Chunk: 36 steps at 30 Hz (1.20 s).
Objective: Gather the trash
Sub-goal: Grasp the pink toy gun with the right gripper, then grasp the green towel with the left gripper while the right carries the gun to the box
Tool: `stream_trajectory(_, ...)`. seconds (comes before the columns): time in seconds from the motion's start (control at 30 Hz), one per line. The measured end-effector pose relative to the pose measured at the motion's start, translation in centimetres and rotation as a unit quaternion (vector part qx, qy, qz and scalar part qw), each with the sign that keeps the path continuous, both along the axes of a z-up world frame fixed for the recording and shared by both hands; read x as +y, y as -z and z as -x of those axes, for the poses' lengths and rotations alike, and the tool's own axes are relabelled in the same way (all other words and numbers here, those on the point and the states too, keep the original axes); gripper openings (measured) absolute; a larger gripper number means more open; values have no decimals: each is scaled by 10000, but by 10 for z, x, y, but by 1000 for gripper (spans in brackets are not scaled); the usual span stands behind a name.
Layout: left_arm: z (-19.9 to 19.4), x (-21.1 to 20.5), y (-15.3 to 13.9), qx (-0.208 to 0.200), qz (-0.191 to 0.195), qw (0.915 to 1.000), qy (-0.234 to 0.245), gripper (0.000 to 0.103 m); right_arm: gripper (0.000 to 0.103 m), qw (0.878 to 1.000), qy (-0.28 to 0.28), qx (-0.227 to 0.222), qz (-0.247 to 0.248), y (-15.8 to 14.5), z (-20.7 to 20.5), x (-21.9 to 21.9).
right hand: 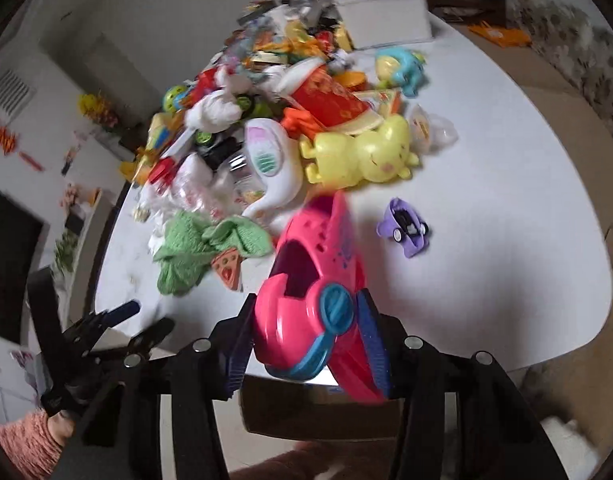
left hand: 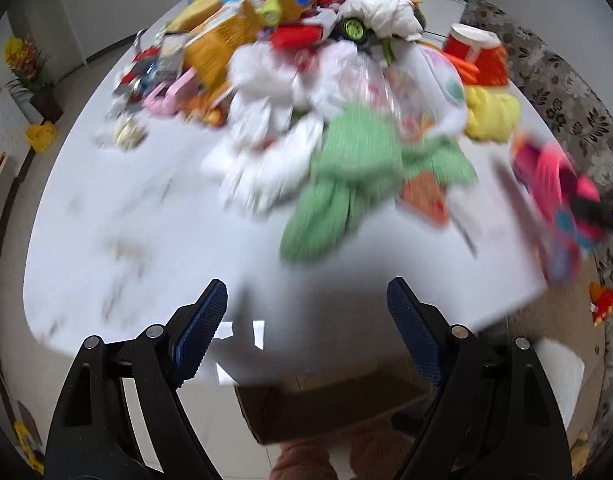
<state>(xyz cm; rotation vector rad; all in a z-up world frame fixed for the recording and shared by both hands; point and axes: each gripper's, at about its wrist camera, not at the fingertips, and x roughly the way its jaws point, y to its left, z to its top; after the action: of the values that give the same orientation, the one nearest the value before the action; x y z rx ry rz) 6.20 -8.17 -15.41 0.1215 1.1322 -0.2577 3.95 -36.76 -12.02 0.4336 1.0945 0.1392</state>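
Pink toy shoe clamped in our right hand-held gripper.
We'd carry it level over the bench (left hand-held gripper gapes, empty).

A heap of toys and wrappers is lying along the far and left part of the desk. At the heap's near end a knitted cloth is lying, with a pizza-slice toy touching its near right edge. A bear-shaped toy is lying on the heap's right side, and a small toy car is sitting apart, nearer and to the right. A plastic shoe is sitting between the right tongs, over the desk's near edge. The left tongs are hanging over that same edge, left of the shoe. A box is standing at the far end.
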Motion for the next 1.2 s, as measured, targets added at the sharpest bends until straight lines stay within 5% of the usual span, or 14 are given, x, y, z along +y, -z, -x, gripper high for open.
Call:
stream_trajectory(0.1,-22,-22,-6,-219,-80,9996,188,75,48,9989,176,-138,-409,1,7,-1)
stream_trajectory(0.23,-51,-39,12,302,-15,9992,254,28,48,9988,195,-125,-433,-1,7,6)
stream_trajectory(0.33,-61,-36,14,525,300,9981,127,14,48,9987,187,-120,-468,-4,2,7)
stream_trajectory(0.6,-57,6,-42,417,1442,9884,235,12,48,9978,149,-327,-554,-25,-4,10)
stream_trajectory(0.87,-21,62,-110,-160,2046,9776,479,12,48,9955,-115,-642,-681,-60,3,27)
stream_trajectory(1.07,43,95,-107,121,2081,9747,805,12,48,9923,-679,-704,-761,-84,33,56)
stream_trajectory(1.2,90,103,-70,586,1733,9788,922,12,48,9912,-1061,-331,-716,-69,61,79)
